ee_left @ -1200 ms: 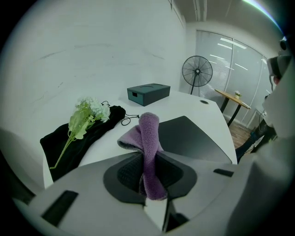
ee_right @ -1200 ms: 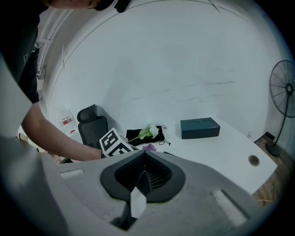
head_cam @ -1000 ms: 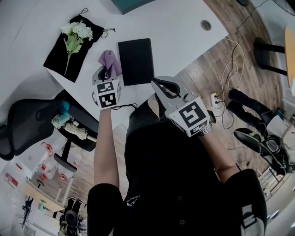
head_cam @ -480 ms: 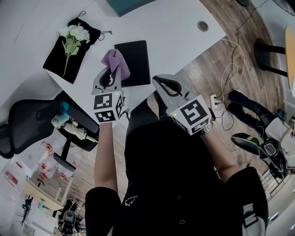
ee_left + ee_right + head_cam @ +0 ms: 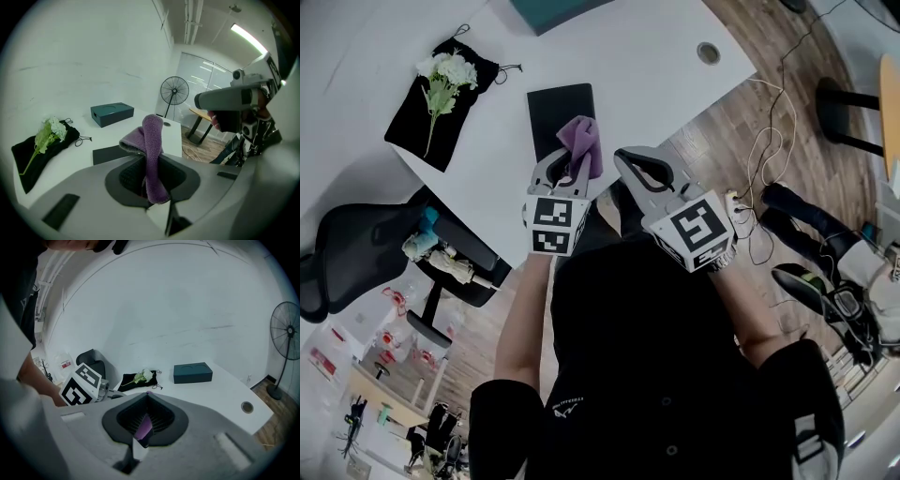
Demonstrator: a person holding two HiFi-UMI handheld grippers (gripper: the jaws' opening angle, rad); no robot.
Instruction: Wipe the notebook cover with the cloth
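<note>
A black notebook [image 5: 551, 111] lies flat on the white table [image 5: 647, 66], near its front edge; the left gripper view shows it too [image 5: 108, 153]. My left gripper [image 5: 567, 161] hangs over the notebook's near end, shut on a purple cloth [image 5: 582, 141]. The cloth [image 5: 151, 136] stands up out of the jaws [image 5: 151, 161] and folds over. Just right of it, off the table's edge, my right gripper [image 5: 625, 161] is shut with nothing held. In the right gripper view a purple sliver shows behind the shut jaws [image 5: 147, 395].
White flowers on a black pouch [image 5: 441, 80] lie at the table's left. A teal box [image 5: 548, 7] sits at the back, a cable grommet [image 5: 708, 52] at the right. A black chair [image 5: 356, 248] stands left of me, with cables [image 5: 764, 141] on the wood floor to the right.
My left gripper lifted the purple cloth from the table left of the notebook and carried it right, over the notebook's near end. The right gripper barely moved.
</note>
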